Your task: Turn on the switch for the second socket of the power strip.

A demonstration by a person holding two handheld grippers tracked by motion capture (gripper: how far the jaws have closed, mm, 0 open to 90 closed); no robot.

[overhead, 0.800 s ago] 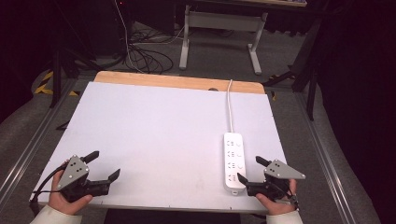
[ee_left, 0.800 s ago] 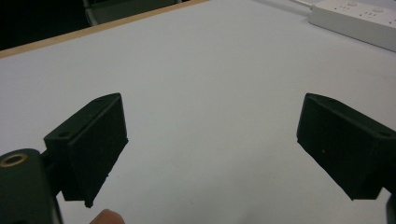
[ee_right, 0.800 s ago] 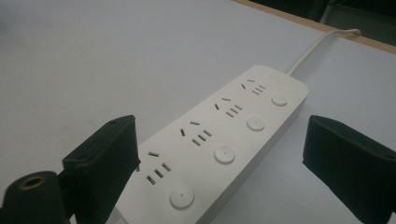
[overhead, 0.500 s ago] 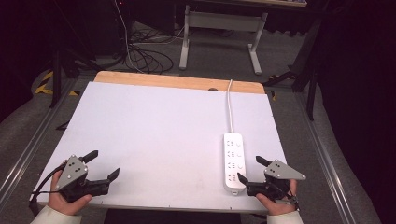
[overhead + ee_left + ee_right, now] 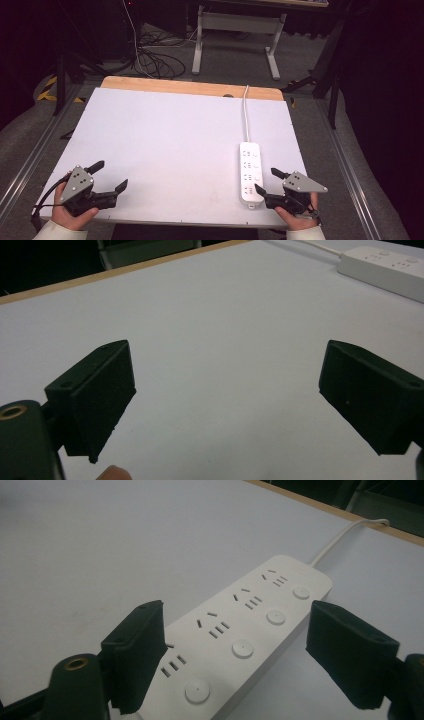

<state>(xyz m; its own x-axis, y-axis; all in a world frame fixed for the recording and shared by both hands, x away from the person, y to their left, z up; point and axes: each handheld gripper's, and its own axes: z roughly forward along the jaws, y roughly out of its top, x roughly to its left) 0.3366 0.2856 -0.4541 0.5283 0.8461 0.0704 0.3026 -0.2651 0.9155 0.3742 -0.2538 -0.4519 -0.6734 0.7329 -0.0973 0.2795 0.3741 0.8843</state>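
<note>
The power strip [image 5: 251, 172] lies flat on the white table [image 5: 170, 145] at about 4 o'clock of its surface, long axis running from 6 to 12 o'clock, with its cord [image 5: 245, 115] leaving the far end toward the wooden edge at 12 o'clock. The right claw [image 5: 272, 181] sits just beside the strip's near end at roughly 3 o'clock from that end; its jaws stand apart and grip nothing. In the right gripper view the power strip [image 5: 240, 640] lies between and beyond the jaws of the right claw [image 5: 260, 652], neither pad pressing on it. The step in hand appears to be the approach to the strip. The next move calls for advancing the right claw until the near end lies squarely between the pads, then closing across the strip's width. The left claw [image 5: 110, 175] rests at 7 o'clock of the table, jaws apart, empty, well apart from the strip. The cord's far end is cut off at the table edge, and whether the left jaw tip touches the casing cannot be resolved, possibly a near miss.
</note>
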